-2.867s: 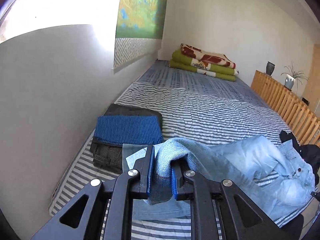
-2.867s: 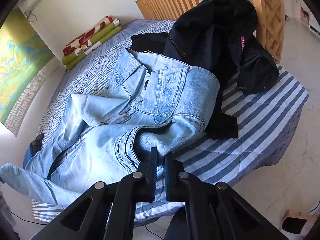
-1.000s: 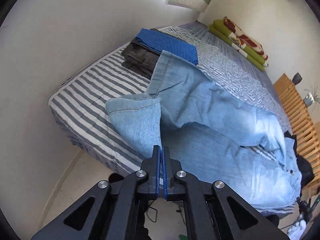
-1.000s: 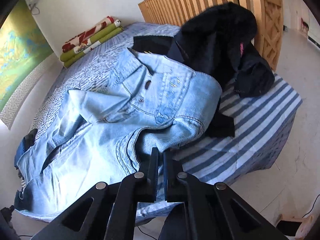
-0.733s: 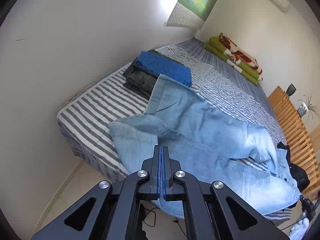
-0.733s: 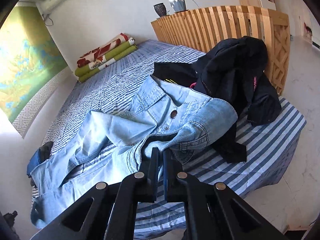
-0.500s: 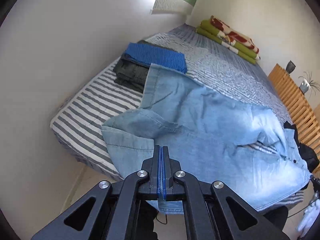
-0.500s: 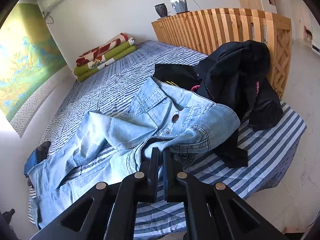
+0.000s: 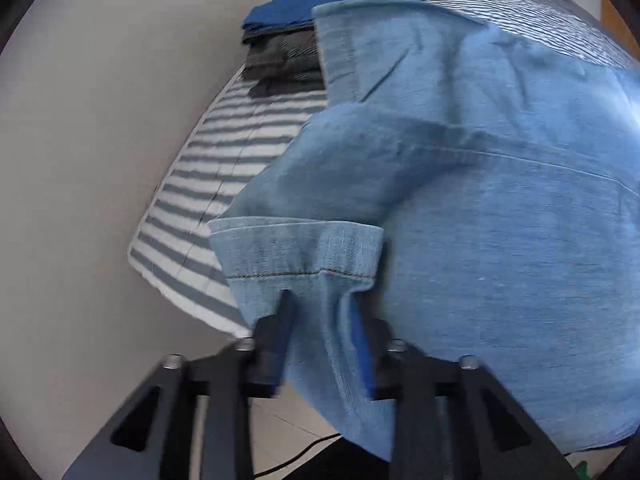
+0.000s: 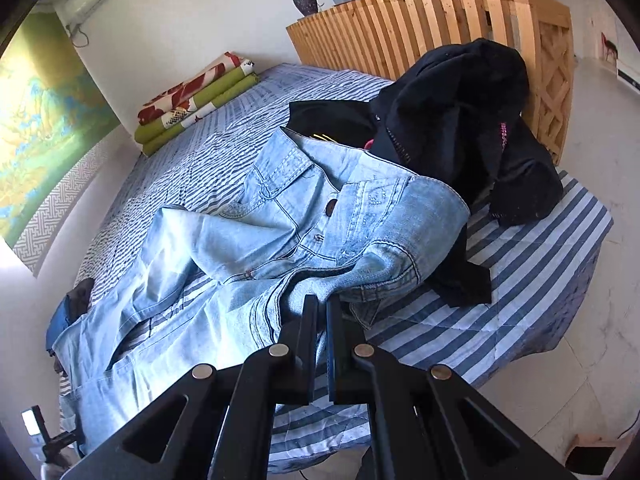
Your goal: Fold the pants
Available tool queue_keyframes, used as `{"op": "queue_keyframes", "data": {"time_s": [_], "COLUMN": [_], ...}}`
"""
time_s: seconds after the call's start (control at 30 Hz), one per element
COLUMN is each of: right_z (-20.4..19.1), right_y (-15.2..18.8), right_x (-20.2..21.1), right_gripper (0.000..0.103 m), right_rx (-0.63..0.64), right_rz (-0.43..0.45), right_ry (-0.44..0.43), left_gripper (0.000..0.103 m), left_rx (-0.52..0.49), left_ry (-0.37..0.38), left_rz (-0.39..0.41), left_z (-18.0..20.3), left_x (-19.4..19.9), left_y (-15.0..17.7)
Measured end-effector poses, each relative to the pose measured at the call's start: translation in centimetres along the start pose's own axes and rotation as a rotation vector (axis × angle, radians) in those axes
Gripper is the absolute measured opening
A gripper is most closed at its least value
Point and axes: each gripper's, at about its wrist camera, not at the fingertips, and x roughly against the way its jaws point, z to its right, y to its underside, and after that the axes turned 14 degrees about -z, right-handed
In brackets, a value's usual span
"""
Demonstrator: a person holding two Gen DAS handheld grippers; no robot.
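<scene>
On the striped bed [image 10: 532, 280] our light-blue jeans [image 10: 240, 248] lie spread lengthwise, waistband beside a black jacket [image 10: 472, 120], legs running toward a stack of folded clothes [image 9: 296, 40]. Our right gripper [image 10: 322, 316] has its jaws pinched on the waistband's near corner. Our left gripper [image 9: 326, 316] shows denim of the near leg's hem [image 9: 296, 248] between jaws that look parted, though blur hides contact. We judge the lengthwise fold is being set up; next we need both grips secure, then a level lift across.
</scene>
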Motion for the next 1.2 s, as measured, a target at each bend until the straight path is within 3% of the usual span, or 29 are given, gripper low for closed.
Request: {"op": "queue_keyframes", "data": {"time_s": [0.07, 0.17, 0.33, 0.43, 0.63, 0.73, 0.77, 0.83, 0.97, 1.03, 1.07, 1.13, 1.2], "right_z": [0.6, 0.6, -1.5, -3.1, -6.9, -9.7, -10.7, -12.7, -13.0, -12.2, -11.4, -9.4, -7.8], "right_y": [0.1, -0.1, -1.2, -2.8, -7.6, -10.0, -11.0, -13.7, -17.0, -18.5, -19.3, -21.1, -23.2], "right_x": [0.1, 0.5, 3.3, 5.2, 6.3, 6.2, 5.7, 2.9, -3.0, -6.5, -8.0, -10.8, -13.0], "right_gripper": [0.003, 0.003, 0.002, 0.002, 0.000, 0.000, 0.000, 0.000, 0.004, 0.038, 0.044, 0.044, 0.044], "right_rx": [-0.016, -0.028, 0.007, 0.025, 0.088, 0.152, 0.176, 0.271, 0.322, 0.389, 0.400, 0.362, 0.304], "right_rz": [-0.001, 0.012, 0.125, 0.197, 0.320, 0.451, 0.453, 0.326, 0.094, -0.037, -0.068, -0.096, -0.128], "right_ry": [-0.012, -0.035, -0.060, -0.084, -0.093, -0.014, -0.003, -0.011, 0.063, 0.126, 0.157, 0.191, 0.167], "left_gripper": [0.005, 0.005, 0.005, 0.005, 0.005, 0.005, 0.005, 0.005, 0.005, 0.005, 0.005, 0.005, 0.005], "left_rx": [0.095, 0.214, 0.285, 0.288, 0.225, 0.187, 0.173, 0.143, 0.069, 0.039, 0.029, 0.019, 0.026], "left_ry": [0.134, 0.260, 0.362, 0.385, 0.337, 0.371, 0.372, 0.337, 0.319, 0.299, 0.287, 0.268, 0.264], "left_rz": [-0.010, 0.034, 0.216, 0.300, 0.334, 0.306, 0.291, 0.266, 0.243, 0.237, 0.233, 0.219, 0.200], "left_z": [-3.1, -7.3, -11.7, -13.2, -11.2, -8.6, -7.5, -5.0, -0.8, 1.0, 1.6, 2.6, 2.8], "left_x": [-0.1, 2.4, 11.0, 15.0, 17.1, 16.2, 15.6, 14.4, 12.9, 12.5, 12.2, 11.6, 10.8], "left_y": [0.8, 2.4, 4.6, 3.9, -3.4, -8.6, -10.4, -13.5, -16.7, -17.3, -17.4, -17.6, -17.4]}}
